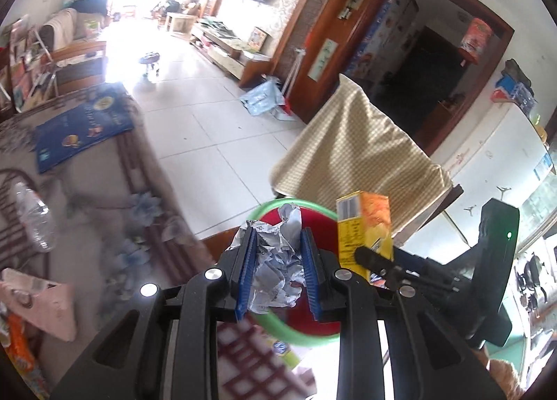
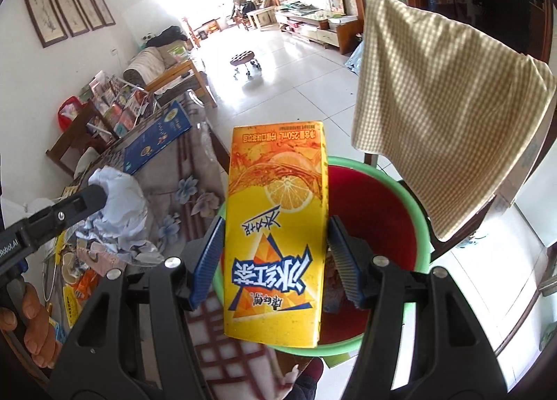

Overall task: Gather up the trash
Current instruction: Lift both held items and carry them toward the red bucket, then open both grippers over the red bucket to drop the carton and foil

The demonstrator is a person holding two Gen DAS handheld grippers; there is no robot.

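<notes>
I am holding two pieces of trash over the red bucket (image 2: 376,198), one in each gripper.

My left gripper (image 1: 278,260) is pointing steeply down at the bucket's green rim (image 1: 261,215), and its blue pads are pressing from both sides on a crumpled ball of paper (image 1: 278,271), with only a narrow gap between the jaws. My right gripper (image 2: 275,253) is also tilting down, just to the right of the left one, and its jaws are standing wider, closed on a yellow drink carton (image 2: 276,236) that is hanging upside down above the near rim of the bucket. Inside the bucket I am seeing some brownish trash at the bottom, but I cannot tell what it is. A chair with a checked cloth (image 2: 445,110) is standing just behind the bucket.
</notes>
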